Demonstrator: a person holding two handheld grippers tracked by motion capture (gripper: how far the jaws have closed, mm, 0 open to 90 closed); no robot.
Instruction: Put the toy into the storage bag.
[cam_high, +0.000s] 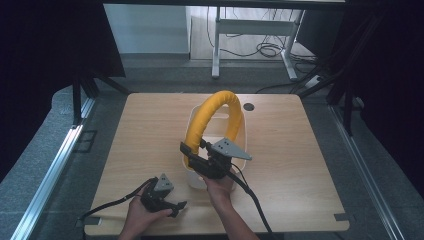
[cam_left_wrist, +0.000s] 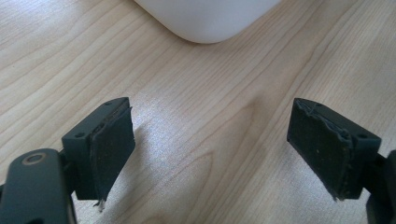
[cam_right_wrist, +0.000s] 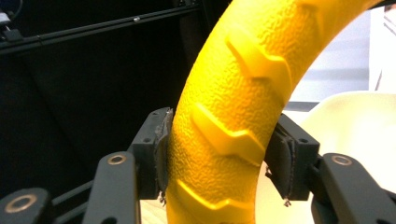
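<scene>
- The right gripper (cam_high: 196, 154) is clamped on the yellow ring (cam_high: 212, 117); in the right gripper view both pads press its flanks, the left pad (cam_right_wrist: 161, 154) and the right one on either side of the textured yellow band (cam_right_wrist: 224, 140).
- The ring stands on edge, arching up over the white bin (cam_high: 240, 131) in the middle of the wooden table (cam_high: 150, 145), with the grip low on the arch's near-left leg, at the bin's near-left rim.
- Here's the relation that counts: the arch runs from the jaws up and away toward the far side of the bin, so the ring's plane sits roughly along the bin's length. My read is that the coming move has to follow that line, either lowering the ring in or lifting it clear.
- The left gripper (cam_high: 172, 204) hangs low over the near-left table, jaws wide apart and holding nothing; its own view shows bare wood between the pads (cam_left_wrist: 109, 149) and the bin's rounded corner (cam_left_wrist: 205, 21) ahead.
- The right hand is plainly nearer; the left sits well apart from the ring.
- The raised chevron tread on the ring reads clearly, but there are no brand marks, labels or writing to read anywhere.
</scene>
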